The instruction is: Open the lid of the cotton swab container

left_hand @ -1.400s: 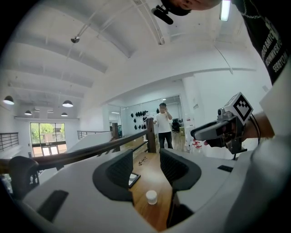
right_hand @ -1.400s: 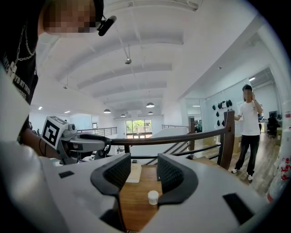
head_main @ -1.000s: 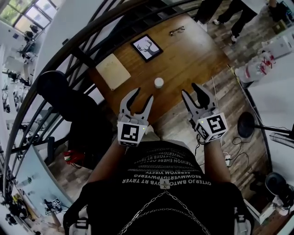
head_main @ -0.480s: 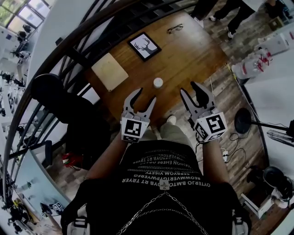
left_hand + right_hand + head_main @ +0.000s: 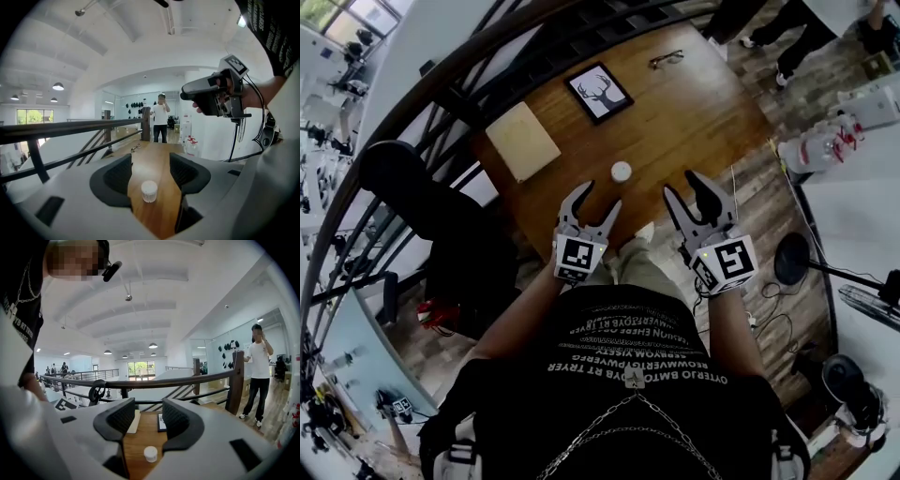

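Container: the small round white plastic cotton swab container (image 5: 622,172) stands upright on the brown wooden table (image 5: 703,112), near its front edge, with its lid on. It is ahead of both tools and apart from them.
Left gripper: my grey two-jaw left gripper (image 5: 600,197) is lined up on the container, which shows through the gap between the pads in its own view. The jaws are opening and nothing is between them. I judge they are widening to fit round the body.
Right gripper: my grey right gripper (image 5: 681,184) hangs beside the left one with its jaws wide apart and empty. It also looks down at the container. I judge it is kept ready for the lid while the left one steadies the body.
Stage: neither tool touches the container, so this is the approach, and the lid is not yet opened.
Other things on the table: a black-framed deer picture (image 5: 600,92), a pale beige square board (image 5: 523,141) and a pair of glasses (image 5: 666,60) lie farther back, well clear of my reach path.
Writing: the container shows no label that I can read. The cube on each gripper carries black-and-white square markers, not words. The white print on my black shirt (image 5: 628,361) appears upside down and too small to read with confidence.
Surroundings: a person in a white top (image 5: 161,117) stands far beyond the table's end.
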Motion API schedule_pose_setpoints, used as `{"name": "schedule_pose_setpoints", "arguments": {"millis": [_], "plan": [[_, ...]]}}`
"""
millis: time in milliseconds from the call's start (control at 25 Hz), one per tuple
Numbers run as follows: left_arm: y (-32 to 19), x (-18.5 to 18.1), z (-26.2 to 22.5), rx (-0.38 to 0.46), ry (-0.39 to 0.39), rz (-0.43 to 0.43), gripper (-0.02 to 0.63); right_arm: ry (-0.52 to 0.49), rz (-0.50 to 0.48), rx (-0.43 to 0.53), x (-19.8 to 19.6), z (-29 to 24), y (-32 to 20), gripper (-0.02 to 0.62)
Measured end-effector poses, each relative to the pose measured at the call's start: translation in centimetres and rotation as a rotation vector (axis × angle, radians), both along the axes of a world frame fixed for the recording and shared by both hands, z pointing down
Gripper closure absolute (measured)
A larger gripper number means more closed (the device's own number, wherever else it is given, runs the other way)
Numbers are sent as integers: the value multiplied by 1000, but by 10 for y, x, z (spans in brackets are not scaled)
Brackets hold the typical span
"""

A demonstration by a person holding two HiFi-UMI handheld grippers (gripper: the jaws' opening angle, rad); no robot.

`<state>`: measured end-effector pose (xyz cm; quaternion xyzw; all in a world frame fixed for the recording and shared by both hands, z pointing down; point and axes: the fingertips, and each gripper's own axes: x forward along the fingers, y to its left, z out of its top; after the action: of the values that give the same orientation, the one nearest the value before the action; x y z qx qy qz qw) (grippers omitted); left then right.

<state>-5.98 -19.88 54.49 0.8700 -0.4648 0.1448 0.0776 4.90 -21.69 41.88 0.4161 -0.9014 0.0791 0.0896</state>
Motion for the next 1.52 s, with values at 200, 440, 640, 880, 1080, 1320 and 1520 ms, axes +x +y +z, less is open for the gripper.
{"name": "schedule_pose_setpoints", "arguments": {"millis": [200,440,640,880,1080,1320,1520], "plan": [[-8,7,38,-51,-22,-33,342,10,-47,20,-3,-3,-8,403],[-20,14,82,-97,-47,-48,342,15,-79,18,-1,1,-18,404],[-28,20,118,-96,-76,-58,342,24,-101,1,5,8,-18,405],[-36,27,154,-148,-75,-75,324,29,-131,-3,8,9,-22,403],[-46,31,185,-183,-121,-86,322,35,-152,-21,9,17,-28,404],[-56,31,211,-220,-150,-119,305,2,-176,-28,10,10,-34,403],[-66,34,226,-247,-169,-127,298,6,-187,-39,11,16,-41,405]]}}
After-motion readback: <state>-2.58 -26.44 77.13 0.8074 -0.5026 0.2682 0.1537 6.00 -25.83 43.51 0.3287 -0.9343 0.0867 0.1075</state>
